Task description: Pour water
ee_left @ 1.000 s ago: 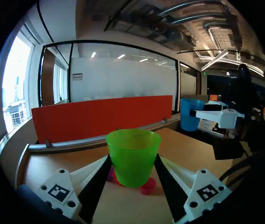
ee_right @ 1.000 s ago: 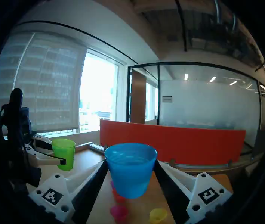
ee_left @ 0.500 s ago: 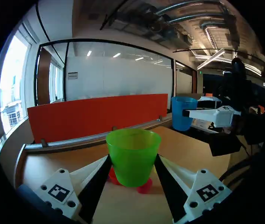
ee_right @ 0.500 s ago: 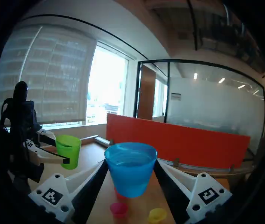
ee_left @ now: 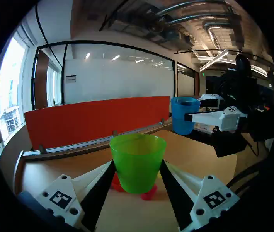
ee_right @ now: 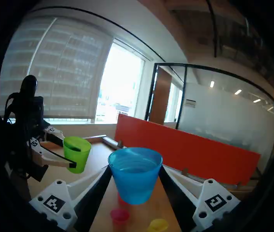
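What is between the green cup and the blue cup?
Just air between green cup and blue cup; bare wooden table behind, in the left gripper view.

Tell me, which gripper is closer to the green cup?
Left. The left gripper grips the green cup; the right gripper, holding the blue cup, is apart, off to its right.

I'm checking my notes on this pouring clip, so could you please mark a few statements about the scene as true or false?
1. The left gripper is shut on the green cup. True.
2. The blue cup in the right gripper is empty. False: water shows inside it.
3. Both cups stand on the table. False: both are held clear above it.
4. A pink cup and a yellow cup sit on the table below the blue cup. True.
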